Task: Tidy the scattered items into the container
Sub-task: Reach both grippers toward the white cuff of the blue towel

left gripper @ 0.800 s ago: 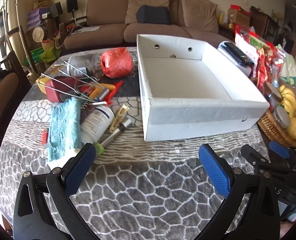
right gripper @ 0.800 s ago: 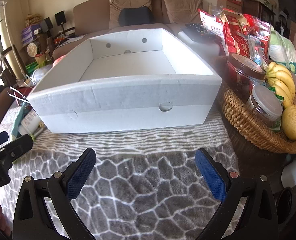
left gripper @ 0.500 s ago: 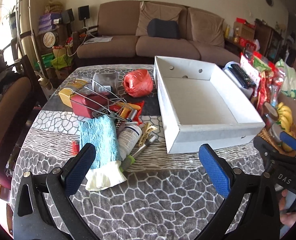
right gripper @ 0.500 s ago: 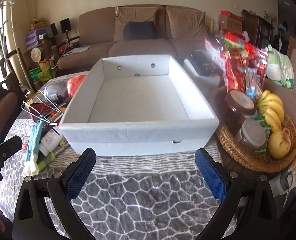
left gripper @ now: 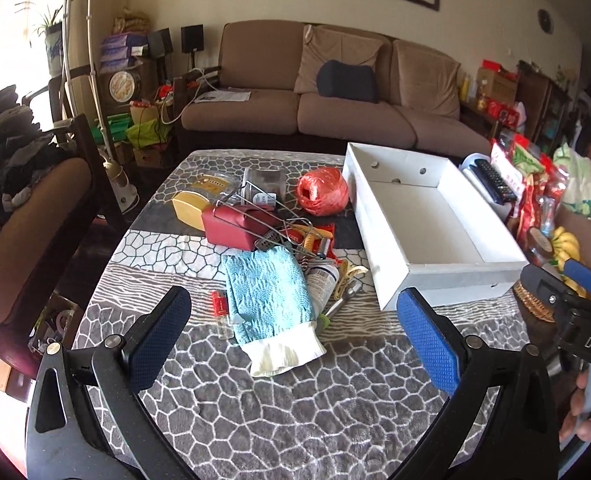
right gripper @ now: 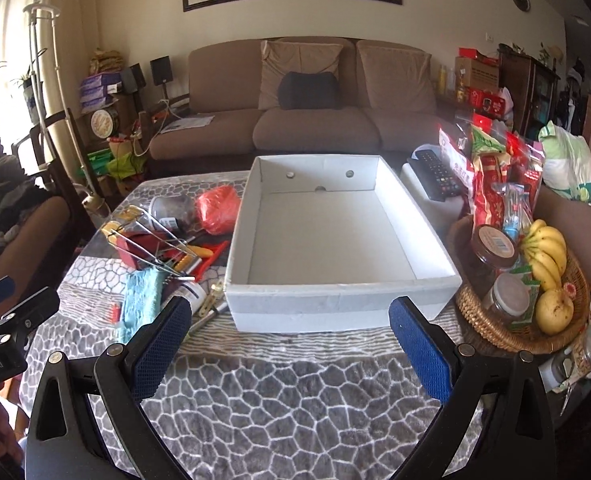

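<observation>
Overhead of the grey patterned tablecloth point(left gripper: 295, 400), both grippers hang tilted downward with nothing between their blue pads. The left gripper point(left gripper: 295, 332) has its jaws spread wide and empty, above bare cloth just short of the clutter. The right gripper point(right gripper: 291, 344) is likewise spread wide and empty, in front of the near wall of the white cardboard box point(right gripper: 335, 304), which sits empty on the table to the right of the pile. The scattered items lie together left of the box: a teal cloth point(left gripper: 267, 292) nearest the left gripper, a small red-capped vial point(left gripper: 220, 312) just beside it, a white bottle point(left gripper: 322, 280) touching the cloth's right edge, a dark red box point(left gripper: 231, 224) under a wire utensil point(left gripper: 255, 212), a yellow case point(left gripper: 189, 208) and a ball of red twine point(left gripper: 322, 196) farther back. A wicker basket point(right gripper: 491, 328) of bananas and jars stands right of the box.
</observation>
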Demonstrator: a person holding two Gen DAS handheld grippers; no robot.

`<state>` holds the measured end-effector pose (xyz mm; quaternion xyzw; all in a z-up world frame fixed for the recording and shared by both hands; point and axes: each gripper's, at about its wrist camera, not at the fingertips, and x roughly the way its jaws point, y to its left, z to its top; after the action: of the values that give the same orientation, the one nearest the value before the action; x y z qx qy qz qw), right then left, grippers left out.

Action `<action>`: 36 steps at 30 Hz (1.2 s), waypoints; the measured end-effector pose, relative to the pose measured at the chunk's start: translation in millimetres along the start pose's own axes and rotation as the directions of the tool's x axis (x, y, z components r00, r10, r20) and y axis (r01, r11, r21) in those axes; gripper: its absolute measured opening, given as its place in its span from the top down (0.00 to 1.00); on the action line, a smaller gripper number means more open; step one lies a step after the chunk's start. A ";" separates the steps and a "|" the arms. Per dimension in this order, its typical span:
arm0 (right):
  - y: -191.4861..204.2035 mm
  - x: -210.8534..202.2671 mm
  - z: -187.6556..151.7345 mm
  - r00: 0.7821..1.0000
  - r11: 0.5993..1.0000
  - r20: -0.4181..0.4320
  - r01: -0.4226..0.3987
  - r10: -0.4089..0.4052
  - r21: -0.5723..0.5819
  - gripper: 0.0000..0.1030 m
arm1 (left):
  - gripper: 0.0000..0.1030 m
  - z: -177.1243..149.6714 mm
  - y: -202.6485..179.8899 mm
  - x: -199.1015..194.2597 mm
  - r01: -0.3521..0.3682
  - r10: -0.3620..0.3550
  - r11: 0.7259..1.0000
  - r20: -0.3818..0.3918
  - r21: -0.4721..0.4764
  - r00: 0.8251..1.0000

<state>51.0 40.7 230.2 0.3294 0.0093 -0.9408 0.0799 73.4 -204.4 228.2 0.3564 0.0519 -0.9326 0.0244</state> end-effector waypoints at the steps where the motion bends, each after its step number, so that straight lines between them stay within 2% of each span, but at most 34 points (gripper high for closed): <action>1: 5.1 -1.2 -0.5 1.000 1.000 -0.003 -0.012 0.012 0.002 0.02 | 0.00 -1.5 6.8 0.5 -0.001 0.001 1.000 -0.004 -0.006 1.000; 6: 23.5 0.8 -7.2 0.993 0.993 -0.026 -0.112 0.113 0.042 0.02 | 0.00 -13.2 47.7 11.0 -0.016 0.015 0.999 -0.026 -0.047 1.000; 9: 39.9 10.2 -11.7 0.988 0.988 -0.035 -0.150 0.151 0.028 0.02 | 0.00 -21.5 75.5 25.7 -0.038 0.034 0.996 -0.051 -0.083 0.998; 12: 55.2 28.5 -17.2 0.982 0.983 -0.062 -0.180 0.181 0.015 0.02 | 0.00 -29.6 101.1 43.1 -0.050 0.042 0.991 -0.063 -0.121 0.997; 15: 71.8 51.2 -28.4 0.972 0.975 -0.086 -0.220 0.220 0.009 0.02 | 0.00 -38.0 116.5 60.7 -0.031 0.022 0.989 -0.067 -0.146 0.998; 19: 94.5 87.9 -44.3 0.936 0.944 -0.124 -0.330 0.330 0.020 0.02 | 0.00 -45.5 120.9 87.3 0.003 -0.014 0.988 -0.068 -0.157 0.998; 23: 115.2 132.5 -58.4 0.919 0.938 -0.195 -0.345 0.343 0.026 0.04 | 0.00 -49.4 116.9 117.6 0.044 -0.060 0.983 -0.083 -0.180 0.995; 27: 127.6 168.6 -65.8 0.910 0.942 -0.251 -0.334 0.330 0.027 0.26 | 0.00 -51.0 111.1 143.3 0.087 -0.114 0.976 -0.127 -0.200 0.985; 29: 128.3 183.5 -69.5 0.895 0.936 -0.280 -0.348 0.348 0.051 0.35 | 0.00 -52.1 109.7 150.3 0.120 -0.154 0.967 -0.141 -0.225 0.978; 32: 126.6 198.4 -76.4 0.878 0.929 -0.306 -0.359 0.368 0.087 0.52 | 0.00 -56.4 105.4 161.4 0.120 -0.163 0.964 -0.174 -0.236 0.971; 34: 125.3 203.1 -80.8 0.868 0.924 -0.315 -0.366 0.383 0.114 0.73 | 0.00 -60.7 100.9 167.4 0.124 -0.173 0.964 -0.197 -0.236 0.965; 36: 122.9 203.4 -84.1 0.862 0.917 -0.312 -0.376 0.399 0.136 0.75 | 0.00 -63.6 92.9 171.7 0.122 -0.168 0.969 -0.214 -0.214 0.962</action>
<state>-34.4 -104.0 42.3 0.4815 -0.0767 -0.8356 0.2530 -4.6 -290.9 59.2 0.4531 0.1735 -0.8743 -0.0148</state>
